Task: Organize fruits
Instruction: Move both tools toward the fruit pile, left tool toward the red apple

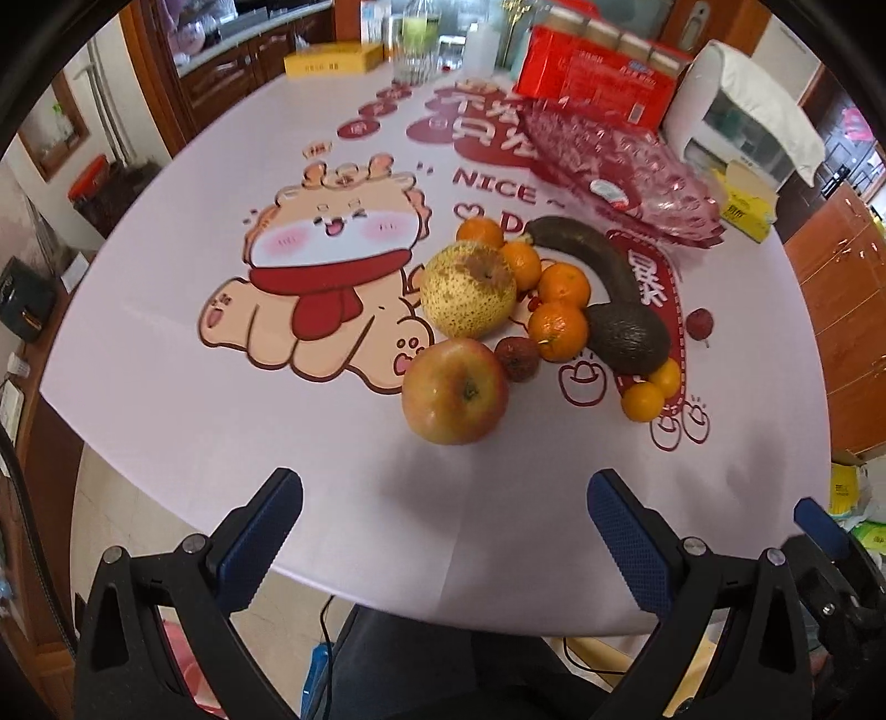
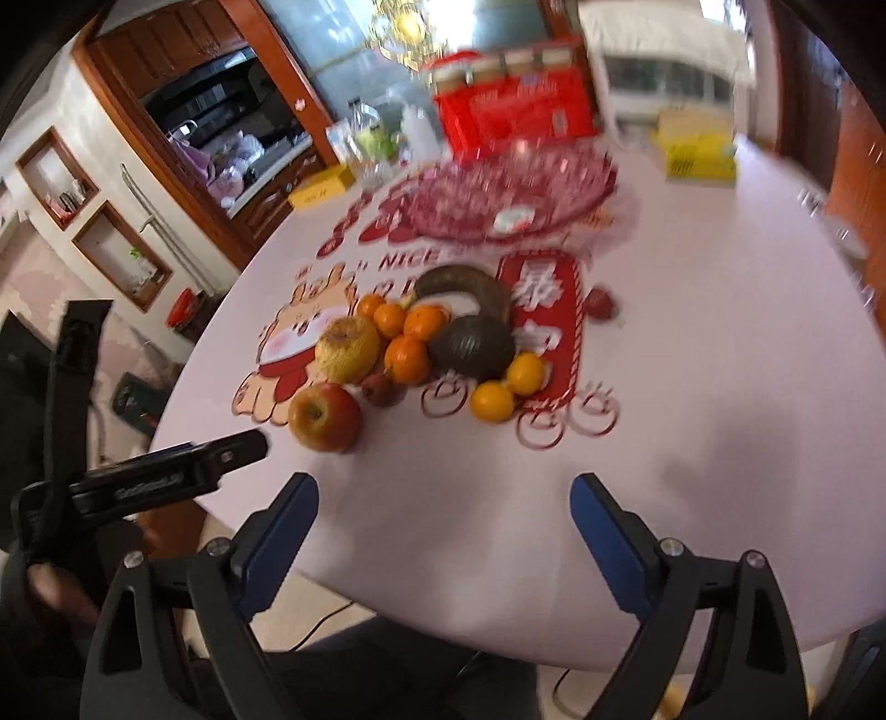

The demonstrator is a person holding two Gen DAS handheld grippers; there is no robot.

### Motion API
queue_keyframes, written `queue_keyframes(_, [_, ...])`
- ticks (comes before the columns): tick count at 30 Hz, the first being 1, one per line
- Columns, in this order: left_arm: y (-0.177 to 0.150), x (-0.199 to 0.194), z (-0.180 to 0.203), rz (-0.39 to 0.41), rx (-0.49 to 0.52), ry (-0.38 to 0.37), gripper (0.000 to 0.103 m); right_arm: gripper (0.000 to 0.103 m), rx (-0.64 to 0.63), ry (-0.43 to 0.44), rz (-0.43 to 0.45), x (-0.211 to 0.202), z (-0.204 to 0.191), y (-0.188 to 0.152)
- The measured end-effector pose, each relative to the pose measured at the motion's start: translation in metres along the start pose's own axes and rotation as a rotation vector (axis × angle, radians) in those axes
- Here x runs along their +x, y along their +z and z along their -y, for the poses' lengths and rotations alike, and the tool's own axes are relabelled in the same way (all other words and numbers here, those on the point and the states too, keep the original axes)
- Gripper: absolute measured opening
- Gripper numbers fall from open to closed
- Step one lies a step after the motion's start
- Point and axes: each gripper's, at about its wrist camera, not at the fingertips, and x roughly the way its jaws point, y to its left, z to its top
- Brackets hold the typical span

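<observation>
A pile of fruit lies mid-table: a red-yellow apple (image 1: 455,392) (image 2: 325,416) nearest me, a speckled yellow pear (image 1: 468,289) (image 2: 347,349), several oranges (image 1: 557,331) (image 2: 407,360), a dark avocado (image 1: 627,337) (image 2: 472,347), a blackened banana (image 1: 587,255) (image 2: 470,285) and small red fruits (image 1: 517,358) (image 1: 699,324). A pink glass fruit dish (image 1: 620,174) (image 2: 509,194) stands behind the pile. My left gripper (image 1: 446,515) is open and empty above the table's near edge, short of the apple. My right gripper (image 2: 443,515) is open and empty, also at the near edge.
The round table (image 1: 166,387) has a cartoon-print cloth. At the back stand a red box (image 1: 595,83), a yellow box (image 1: 332,58), a glass jar (image 1: 418,41), a white appliance (image 1: 742,111) and a yellow tissue pack (image 1: 745,202). Wooden cabinets surround it.
</observation>
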Motion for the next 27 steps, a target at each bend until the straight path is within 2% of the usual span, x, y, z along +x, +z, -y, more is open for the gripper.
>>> queue_keyframes(2, [0.005, 0.013, 0.001, -0.026, -0.001, 0.005, 0.102, 0.093, 0.044, 0.036, -0.037, 0.012, 0.009, 0.009])
queue_keyframes(5, [0.015, 0.031, 0.002, -0.061, 0.005, 0.015, 0.102, 0.093, 0.066, 0.024, -0.043, 0.027, 0.018, 0.020])
queue_keyframes(11, [0.032, 0.064, 0.003, -0.133, 0.013, 0.028, 0.102, 0.092, 0.103, -0.038, -0.139, 0.067, 0.035, 0.038])
queue_keyframes(17, [0.042, 0.085, 0.007, -0.182, 0.033, 0.023, 0.099, 0.082, 0.156, -0.055, -0.199, 0.102, 0.043, 0.044])
queue_keyframes(23, [0.052, 0.104, 0.008, -0.236, 0.041, 0.020, 0.091, 0.069, 0.180, -0.093, -0.253, 0.126, 0.044, 0.045])
queue_keyframes(27, [0.058, 0.112, 0.009, -0.256, 0.049, 0.017, 0.077, 0.063, 0.179, -0.122, -0.267, 0.136, 0.042, 0.046])
